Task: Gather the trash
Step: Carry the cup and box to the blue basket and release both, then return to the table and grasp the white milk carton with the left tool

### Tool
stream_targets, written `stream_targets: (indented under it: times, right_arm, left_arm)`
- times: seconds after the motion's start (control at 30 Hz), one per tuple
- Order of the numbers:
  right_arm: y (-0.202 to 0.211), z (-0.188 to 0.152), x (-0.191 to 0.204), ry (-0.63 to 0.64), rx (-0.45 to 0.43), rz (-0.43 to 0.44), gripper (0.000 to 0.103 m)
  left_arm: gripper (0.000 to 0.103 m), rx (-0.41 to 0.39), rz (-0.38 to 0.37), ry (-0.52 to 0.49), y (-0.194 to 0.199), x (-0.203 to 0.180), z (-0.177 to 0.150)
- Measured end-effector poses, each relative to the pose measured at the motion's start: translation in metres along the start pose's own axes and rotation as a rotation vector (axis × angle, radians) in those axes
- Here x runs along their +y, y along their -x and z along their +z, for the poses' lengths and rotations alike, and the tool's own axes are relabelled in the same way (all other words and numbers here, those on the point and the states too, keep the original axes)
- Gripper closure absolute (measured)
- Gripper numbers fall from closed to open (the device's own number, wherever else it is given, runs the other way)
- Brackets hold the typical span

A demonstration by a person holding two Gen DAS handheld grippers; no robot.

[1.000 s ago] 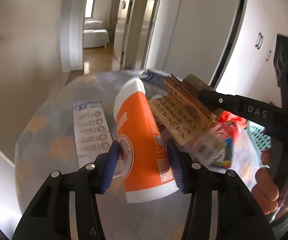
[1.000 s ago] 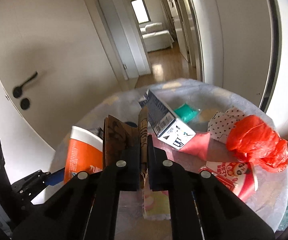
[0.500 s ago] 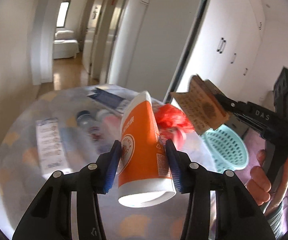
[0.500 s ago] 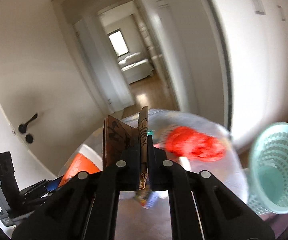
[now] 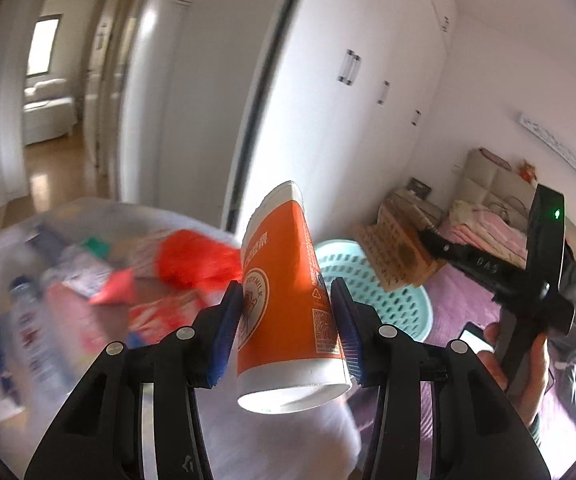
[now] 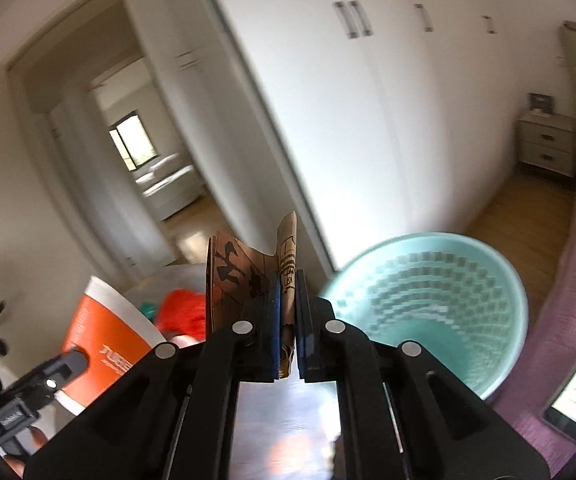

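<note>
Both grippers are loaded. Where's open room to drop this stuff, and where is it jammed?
The teal basket looks open inside: only its lattice wall shows. The table is crowded around the red bag with blurred wrappers. The left gripper holds the orange cup, the right gripper the brown paper.

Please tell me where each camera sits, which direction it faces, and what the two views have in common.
Left wrist: on the left gripper, facing the cup it clamps; right gripper and hand show.
Right wrist: on the right gripper, facing the paper it pinches; left gripper's side shows.
Shared: cup, paper, basket.
</note>
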State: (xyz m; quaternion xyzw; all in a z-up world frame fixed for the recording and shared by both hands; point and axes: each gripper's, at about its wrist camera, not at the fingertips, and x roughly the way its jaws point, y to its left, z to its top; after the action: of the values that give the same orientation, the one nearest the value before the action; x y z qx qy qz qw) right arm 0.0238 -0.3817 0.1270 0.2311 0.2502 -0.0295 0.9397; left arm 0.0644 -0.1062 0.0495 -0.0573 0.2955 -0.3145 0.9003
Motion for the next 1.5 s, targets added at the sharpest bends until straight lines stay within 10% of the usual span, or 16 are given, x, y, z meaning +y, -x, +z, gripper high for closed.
stream_targets:
  times: [0.67,0.77,0.87,1.5]
  right_arm:
    - [-0.049,-0.027,-0.107,-0.145,0.114,-0.332,0.094]
    - [-0.053,-0.026,-0.112,-0.157,0.12,-0.333,0.09]
    - [-0.047,-0.025,-0.112,-0.161,0.105,-0.311,0.077]
    - [0.005,-0.017,0.003,0.014,-0.003,-0.114,0.074]
  left_arm:
    - [0.057,0.19,-0.143,-0.074,-0.163,-0.077,-0.001]
    - [0.039,0.173,-0.135,-0.062,-0.163,-0.08,0.001]
    - [0.033,0.154,-0.137,-0.058,-0.155,-0.078,0.003]
    - [0.023,-0.112,0.033,-0.034,0.032,-0.026,0.013]
